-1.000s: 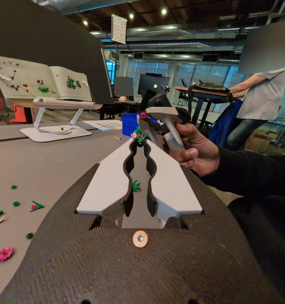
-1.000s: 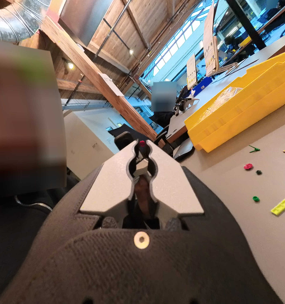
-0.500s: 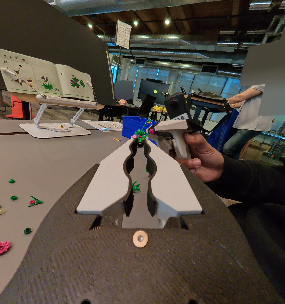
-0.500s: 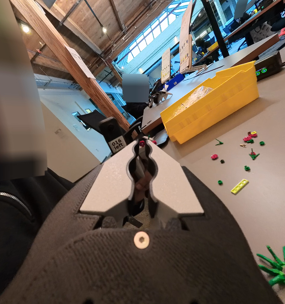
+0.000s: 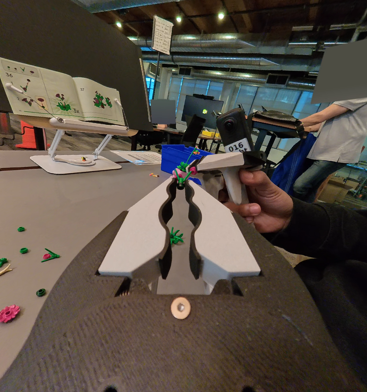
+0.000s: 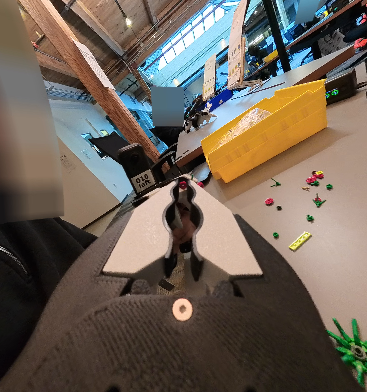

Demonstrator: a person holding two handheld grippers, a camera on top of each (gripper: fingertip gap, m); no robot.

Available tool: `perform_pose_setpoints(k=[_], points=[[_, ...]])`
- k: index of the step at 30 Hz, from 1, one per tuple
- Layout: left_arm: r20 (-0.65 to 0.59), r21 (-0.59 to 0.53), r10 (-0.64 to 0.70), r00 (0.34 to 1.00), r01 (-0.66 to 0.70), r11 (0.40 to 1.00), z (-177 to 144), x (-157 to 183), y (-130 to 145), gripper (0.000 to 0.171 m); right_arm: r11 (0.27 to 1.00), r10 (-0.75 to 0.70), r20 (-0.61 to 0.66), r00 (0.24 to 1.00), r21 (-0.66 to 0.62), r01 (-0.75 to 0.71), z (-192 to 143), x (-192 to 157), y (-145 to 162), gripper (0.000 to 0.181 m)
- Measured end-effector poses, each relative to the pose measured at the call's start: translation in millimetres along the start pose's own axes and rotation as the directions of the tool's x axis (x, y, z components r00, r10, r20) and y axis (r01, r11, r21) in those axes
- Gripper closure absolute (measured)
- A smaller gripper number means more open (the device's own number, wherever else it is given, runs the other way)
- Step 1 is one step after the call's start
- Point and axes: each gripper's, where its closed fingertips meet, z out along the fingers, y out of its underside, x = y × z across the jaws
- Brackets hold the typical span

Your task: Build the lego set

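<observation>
On the far left of the left wrist view, the instruction booklet (image 5: 57, 95) is standing open on its white stand (image 5: 76, 163), showing drawings of flower stems; it carries printed step and page numbers, which I am leaving unread. Below it, loose pieces are lying on the table (image 5: 72, 201): small green studs (image 5: 23, 250), a green stem with a pink bud (image 5: 49, 256), a tan twig (image 5: 5, 270) and a magenta flower (image 5: 7, 313).

Moving to the centre, your left claw (image 5: 180, 184) is pinching the base of a small green flower stem (image 5: 181, 182), its jaws drawn in narrow at the tips. A green spiky leaf piece (image 5: 175, 237) is lying on the table beneath the jaws.

Just to the right, your right claw (image 5: 194, 168) is gripping a pink bud (image 5: 192, 170) and holding it against the stem's upper branch. Your right hand (image 5: 263, 201) is wrapping the handle. The camera above it is wearing a white sticker with printed characters. In the right wrist view the same bud (image 6: 182, 185) is sitting between the nearly closed tips.

You seem to be seating a bud on the stem. The next move probably calls for lining the bud's hole up with the branch tip and pressing gently while the left claw is bracing the stem.

Farther right, a yellow bin (image 6: 267, 137) is sitting on the table.
</observation>
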Motion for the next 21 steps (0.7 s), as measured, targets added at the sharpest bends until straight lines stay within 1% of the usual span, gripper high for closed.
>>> perform_pose_setpoints(k=[11, 21], points=[[0.0, -0.015, 0.012, 1.0, -0.012, 1.0, 1.6, 1.7, 2.2, 0.166, 0.993, -0.109, -0.057, 0.992, -0.04, 0.107, -0.1, -0.7, 0.4, 0.177], [0.003, -0.01, 0.01, 1.0, -0.01, 1.0, 1.1, 0.9, 1.3, 0.166, 0.985, -0.164, -0.091, 0.982, -0.059, 0.159, -0.6, 1.0, -0.1, 0.177]])
